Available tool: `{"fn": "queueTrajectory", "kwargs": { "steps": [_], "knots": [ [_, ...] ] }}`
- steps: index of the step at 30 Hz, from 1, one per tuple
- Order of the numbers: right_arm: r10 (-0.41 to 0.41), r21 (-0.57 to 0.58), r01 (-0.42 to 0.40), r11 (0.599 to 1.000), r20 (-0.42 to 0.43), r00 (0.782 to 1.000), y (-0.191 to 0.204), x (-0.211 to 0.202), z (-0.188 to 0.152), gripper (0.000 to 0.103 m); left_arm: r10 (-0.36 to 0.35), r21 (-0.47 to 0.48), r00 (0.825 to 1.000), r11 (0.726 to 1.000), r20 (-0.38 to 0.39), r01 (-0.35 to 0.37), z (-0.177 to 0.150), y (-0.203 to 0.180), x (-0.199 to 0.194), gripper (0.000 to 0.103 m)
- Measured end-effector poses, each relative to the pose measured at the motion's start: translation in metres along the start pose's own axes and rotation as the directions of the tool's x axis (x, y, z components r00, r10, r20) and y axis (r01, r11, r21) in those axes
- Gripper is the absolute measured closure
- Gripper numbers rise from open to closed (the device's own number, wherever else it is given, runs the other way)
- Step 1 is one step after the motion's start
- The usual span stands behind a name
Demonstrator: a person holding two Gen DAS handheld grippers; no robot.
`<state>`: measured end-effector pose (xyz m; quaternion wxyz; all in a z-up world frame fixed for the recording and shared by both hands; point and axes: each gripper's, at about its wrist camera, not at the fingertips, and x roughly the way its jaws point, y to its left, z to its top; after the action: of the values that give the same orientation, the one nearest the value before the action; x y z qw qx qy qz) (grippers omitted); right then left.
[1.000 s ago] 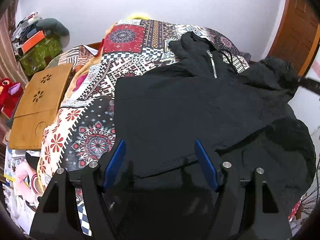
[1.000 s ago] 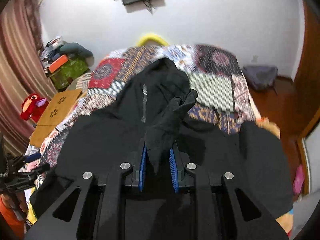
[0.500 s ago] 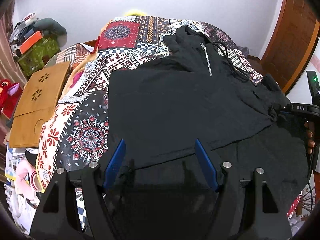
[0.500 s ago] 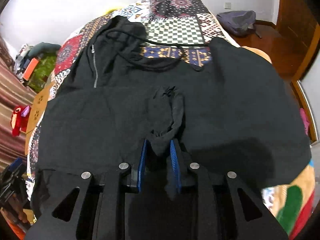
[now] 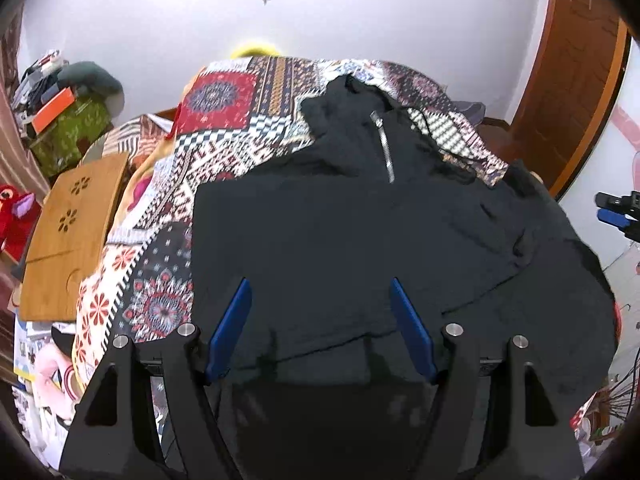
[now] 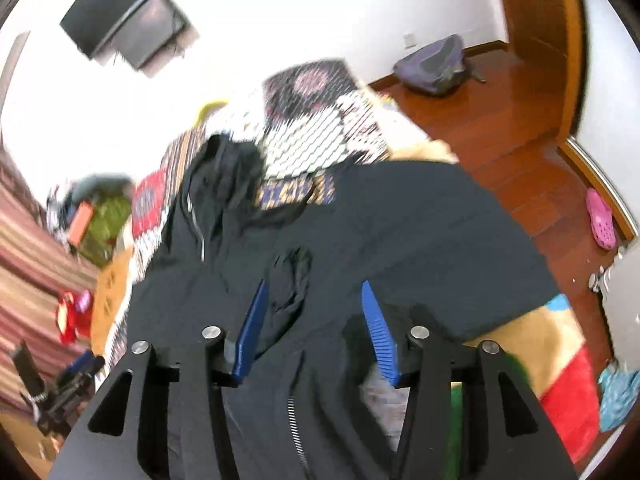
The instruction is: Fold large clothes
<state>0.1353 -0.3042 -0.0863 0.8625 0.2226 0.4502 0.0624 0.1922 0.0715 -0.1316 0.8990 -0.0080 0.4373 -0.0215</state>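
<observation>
Patchwork bedding (image 5: 224, 128) carries the black hooded jacket (image 5: 340, 240), spread flat — nearest, the left hand-held gripper (image 5: 320, 320) hangs spread and empty, while the right hand-held gripper (image 6: 316, 332) has just opened, dropping the sleeve (image 6: 292, 280) onto the body — one fold done.

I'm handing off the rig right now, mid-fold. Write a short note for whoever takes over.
Left gripper: open, empty, over the near part of the black hooded jacket.
Right gripper: open, empty; a bunched sleeve end lies on the jacket just ahead of it.
Jacket lies spread on the patterned bedspread, hood away from you, zipper up.
Done: left side looks folded in, giving a straight edge; the right sleeve looks laid inward.
Left: the remaining folds into a compact stack.
</observation>
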Motion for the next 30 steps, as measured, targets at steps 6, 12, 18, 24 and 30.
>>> {"fn": "queueTrajectory", "kwargs": {
  "steps": [6,12,18,24,30],
  "knots": [
    [-0.066,0.105,0.058,0.993,0.066,0.996,-0.048,-0.027,0.004,0.051,-0.014,0.020,0.999,1.000,0.039,0.013,0.016,-0.022,0.000,0.023],
    [-0.095,0.269,0.098,0.958,-0.027,0.995,-0.107,-0.009,-0.015,0.051,-0.050,0.030,0.999,0.998,0.019,0.049,0.021,-0.044,0.015,0.022],
    [0.001,0.413,0.048,0.909,-0.118,0.993,-0.143,0.029,-0.030,0.051,-0.060,0.044,0.998,0.997,-0.021,0.061,0.017,-0.059,0.032,0.022],
    [-0.029,0.479,0.056,0.876,-0.064,0.998,-0.156,0.050,-0.017,0.051,-0.048,0.037,0.998,0.998,-0.048,0.050,0.011,-0.057,0.039,0.022],
    [-0.194,0.517,0.195,0.834,-0.058,0.979,-0.171,0.072,0.003,0.061,-0.060,-0.019,0.996,0.998,-0.071,0.059,0.001,-0.046,0.042,0.022]
  ]
}}
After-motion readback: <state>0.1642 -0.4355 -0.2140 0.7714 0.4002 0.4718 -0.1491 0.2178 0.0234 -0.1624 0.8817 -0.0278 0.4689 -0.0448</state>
